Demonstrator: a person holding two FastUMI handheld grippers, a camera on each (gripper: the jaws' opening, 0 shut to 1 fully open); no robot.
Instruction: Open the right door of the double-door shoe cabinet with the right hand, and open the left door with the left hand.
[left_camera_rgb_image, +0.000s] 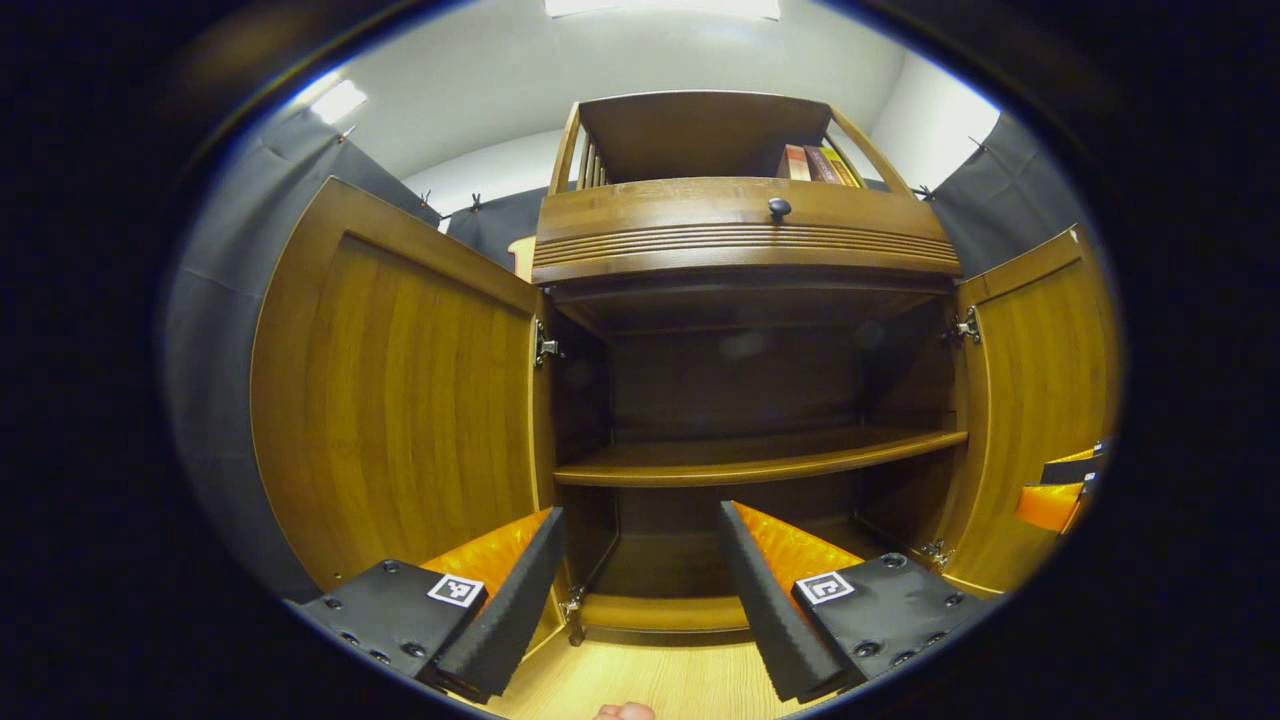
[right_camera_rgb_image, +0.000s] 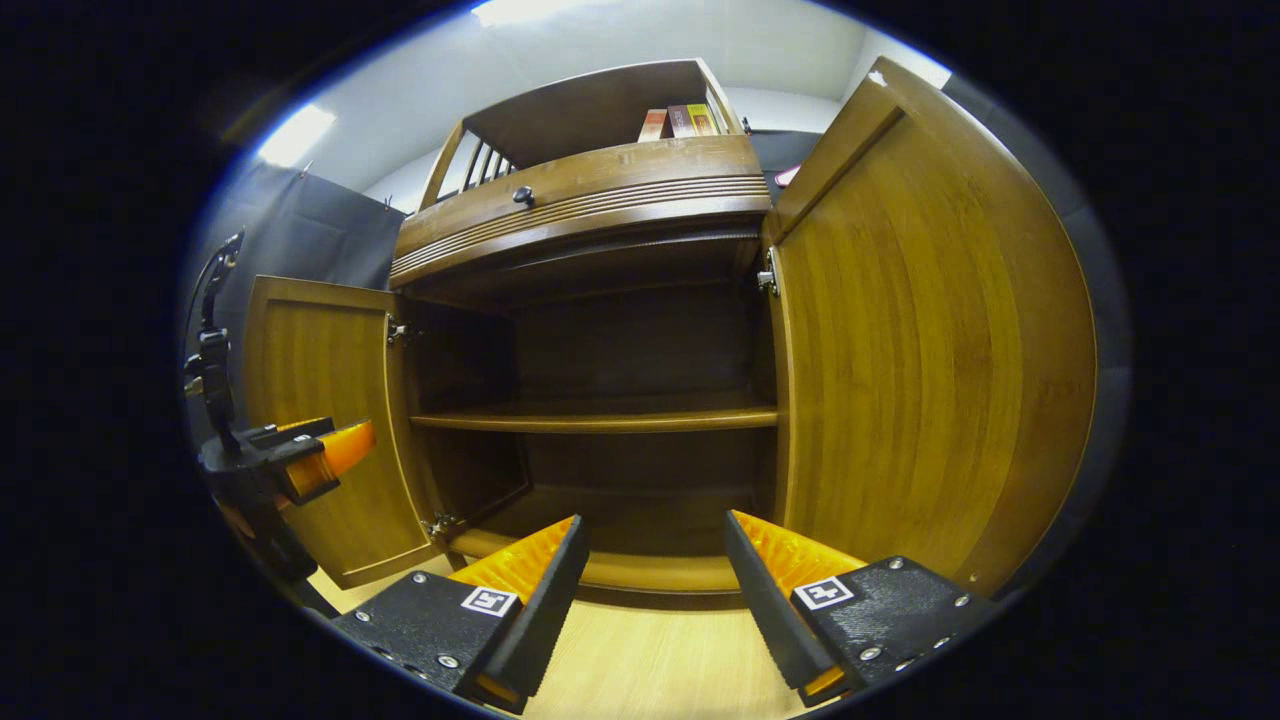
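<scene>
Holding my left tongs (left_camera_rgb_image: 640, 590) and right tongs (right_camera_rgb_image: 655, 590) apart, I grip nothing. Past them stands the shoe cabinet (left_camera_rgb_image: 745, 250), both doors swung wide: left door (left_camera_rgb_image: 395, 390), right door (right_camera_rgb_image: 925, 350). Its inside shelf (left_camera_rgb_image: 750, 458) is bare.

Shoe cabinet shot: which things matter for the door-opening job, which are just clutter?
Job:
- left door, swung open
- right door, swung open
- left tongs, open, holding nothing
- right tongs, open, holding nothing

Just there:
- inner shelf, bare
- drawer knob
- books on top
- wood floor
</scene>
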